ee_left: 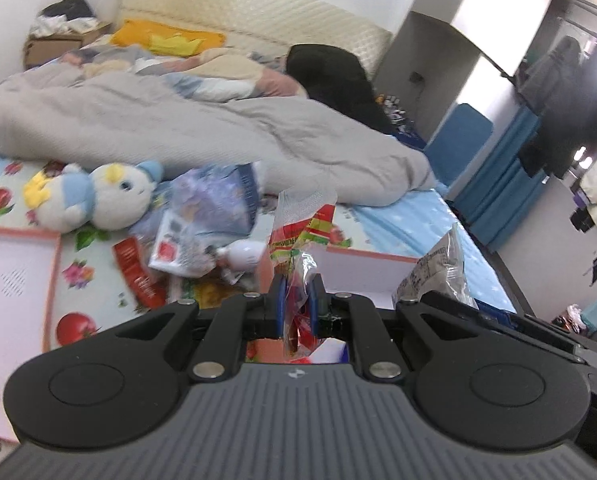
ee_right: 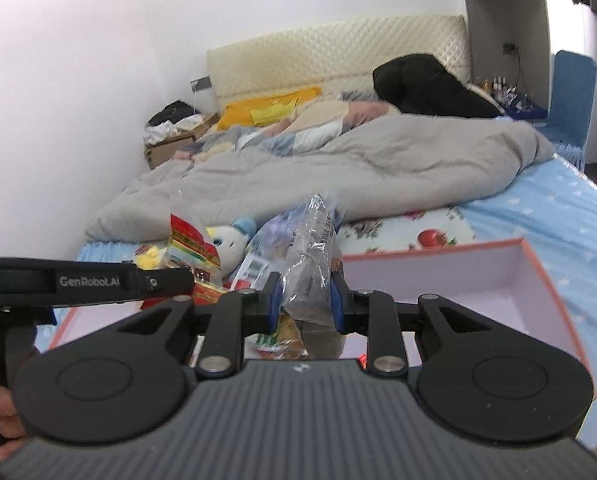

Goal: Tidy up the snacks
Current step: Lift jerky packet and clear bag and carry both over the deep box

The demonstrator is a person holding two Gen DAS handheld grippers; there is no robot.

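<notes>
Left claw [ee_left: 298, 300]: clamped on a red and yellow snack packet [ee_left: 302, 236], whose clear top stands up above the blue pads.
Right claw [ee_right: 304, 300]: clamped on a grey, clear-wrapped snack bag [ee_right: 312, 248], which also sticks upward between the pads (the wrapper is crumpled where they press it).
Where the two packets are: both are lifted off the bed, side by side, above the near edge of an open box.
Open box [ee_right: 510, 280]: pale inside with a salmon-pink rim, lying on the bed just ahead of the right claw; the part in view holds nothing.
Second pink-rimmed tray [ee_left: 18, 280]: at the left edge of the left wrist view, flat on the sheet.
Remaining snacks [ee_left: 186, 252]: a loose heap of packets on the bed between the two pink-rimmed pieces, among them a dark red packet [ee_left: 138, 276] and a white one with a printed label.
Plush toy [ee_left: 98, 196]: white and blue, lying just beyond the heap and touching it.
Bed sheet [ee_left: 78, 272]: light blue with a tomato and flower print.
Grey duvet [ee_left: 198, 128]: bunched across the middle of the bed, behind the toy.
Person's hand [ee_right: 2, 412]: a few fingers show at the lower left of the right wrist view, on the left claw's handle.
</notes>
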